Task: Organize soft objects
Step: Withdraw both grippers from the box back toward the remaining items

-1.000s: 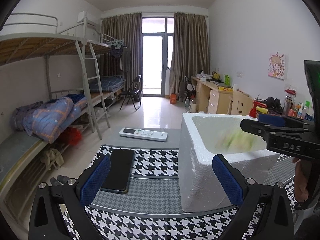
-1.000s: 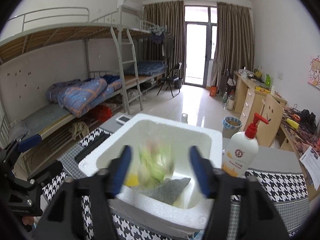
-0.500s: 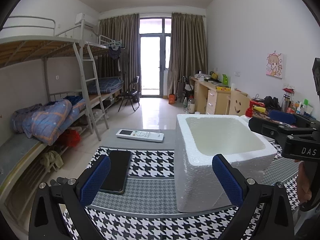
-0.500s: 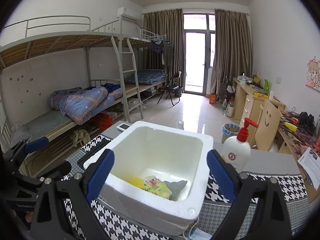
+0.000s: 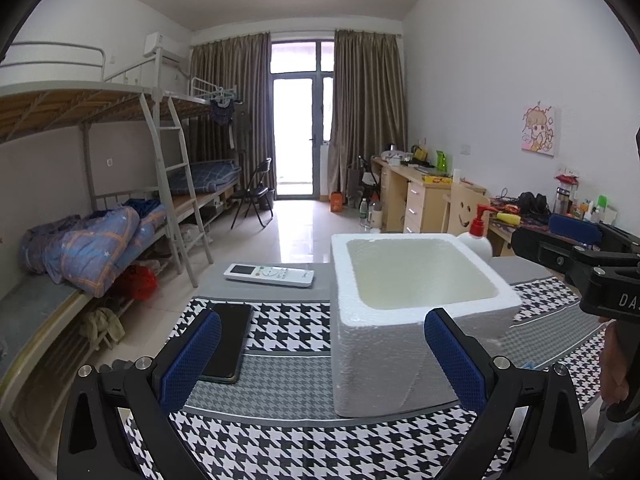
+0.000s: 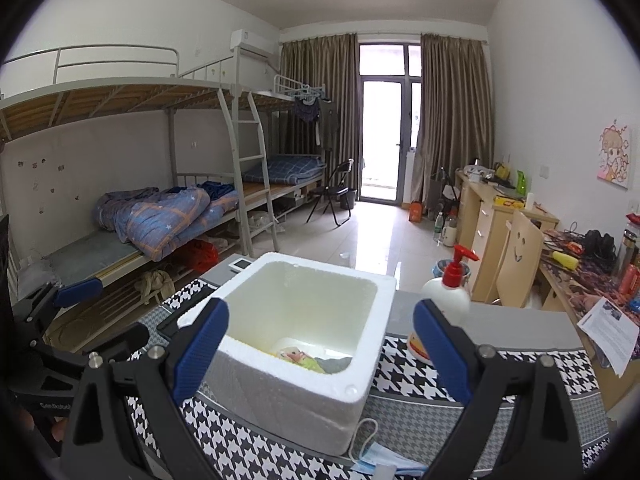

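While both sets of jaws stood wide open with nothing in them, the soft stuff was already sitting in the bottom of the foam box (image 6: pixel 304 320) on the desk (image 5: pixel 280 384). Right gripper (image 6: pixel 320 344) had just finished spreading and looked straight in at the soft items (image 6: pixel 308 360), dead ahead at 12 o'clock. Left gripper (image 5: pixel 320 356) had the box at about 1 o'clock. A face mask (image 6: pixel 384 460) lay by the box's near corner, around 5 o'clock from the right jaws, so I'd guess the right hand was nearer, long axis running roughly 9 to 3

Right claw (image 6: pixel 320 340) gapes empty over foam box (image 6: pixel 304 344) holding soft items (image 6: pixel 310 360).
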Motion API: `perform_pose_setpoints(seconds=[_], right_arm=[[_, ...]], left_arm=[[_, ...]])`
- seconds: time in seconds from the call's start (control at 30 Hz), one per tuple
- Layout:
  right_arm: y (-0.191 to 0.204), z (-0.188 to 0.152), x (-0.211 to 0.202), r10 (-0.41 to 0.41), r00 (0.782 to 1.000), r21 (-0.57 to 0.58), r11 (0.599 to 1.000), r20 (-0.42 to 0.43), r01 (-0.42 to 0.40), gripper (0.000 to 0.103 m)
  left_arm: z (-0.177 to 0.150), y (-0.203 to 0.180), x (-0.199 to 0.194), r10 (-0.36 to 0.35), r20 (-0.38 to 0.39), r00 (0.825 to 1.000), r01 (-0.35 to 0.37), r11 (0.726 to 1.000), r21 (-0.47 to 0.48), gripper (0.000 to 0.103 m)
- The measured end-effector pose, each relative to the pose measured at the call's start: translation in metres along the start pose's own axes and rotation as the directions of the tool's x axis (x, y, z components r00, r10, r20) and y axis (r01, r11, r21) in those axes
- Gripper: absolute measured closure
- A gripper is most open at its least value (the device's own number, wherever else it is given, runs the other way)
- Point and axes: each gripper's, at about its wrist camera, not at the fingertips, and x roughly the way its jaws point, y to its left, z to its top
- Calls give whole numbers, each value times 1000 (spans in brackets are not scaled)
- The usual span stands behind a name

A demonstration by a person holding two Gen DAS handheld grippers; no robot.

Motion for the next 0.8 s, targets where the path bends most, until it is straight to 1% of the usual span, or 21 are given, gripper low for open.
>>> perform_pose_setpoints(seconds=[0.2,0.47,0.63,0.73,0.8], right_arm=[[-1,-1,-25,-17,999,-1,1000,33,17,7],[-1,-9,-62,-36,997,9,999,73,35,7],[-2,-18,-84,-51,995,21,999,89,50,7],[-1,-26,-98,-60,993,27,998,99,58,7],[0,-32,-109,-70,991,33,997,112,66,4]], left_arm=[[1,-9,-18,-12,24,1000,11,1000,10,1],[-7,-25,-45,-43,46,998,41,999,26,1],[-10,-29,-63,-65,68,996,64,998,14,1],[-13,-35,-74,-62,80,995,60,998,18,1],[-17,-40,-82,-71,86,994,70,997,21,1]])
